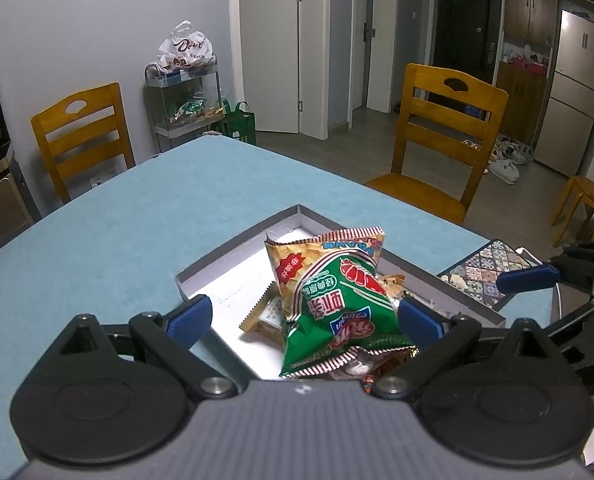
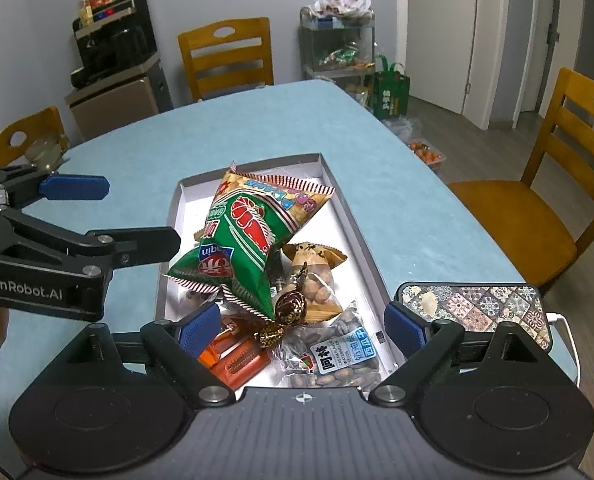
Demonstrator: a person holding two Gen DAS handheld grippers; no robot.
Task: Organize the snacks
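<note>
A shallow grey box (image 2: 349, 216) with a white floor lies on the blue table. On top of the pile in it, a green shrimp-chip bag (image 2: 237, 248) leans on a yellow snack bag (image 2: 281, 192). Nearer the camera lie a seed packet (image 2: 337, 360), a peanut packet (image 2: 317, 276), a gold-wrapped candy (image 2: 291, 306) and an orange wrapper (image 2: 233, 360). My right gripper (image 2: 302, 330) is open over the box's near end, pads clear of the snacks. My left gripper (image 1: 303, 318) is open astride the green bag (image 1: 345, 316). From the right wrist, the left gripper (image 2: 141, 212) is at the box's left side.
A patterned flat case (image 2: 477, 312) with a white cable lies right of the box, by the table edge. Wooden chairs (image 1: 445, 128) (image 2: 225, 56) stand around the table. A wire cart (image 1: 185, 100) and a green bag (image 2: 391, 88) stand by the wall.
</note>
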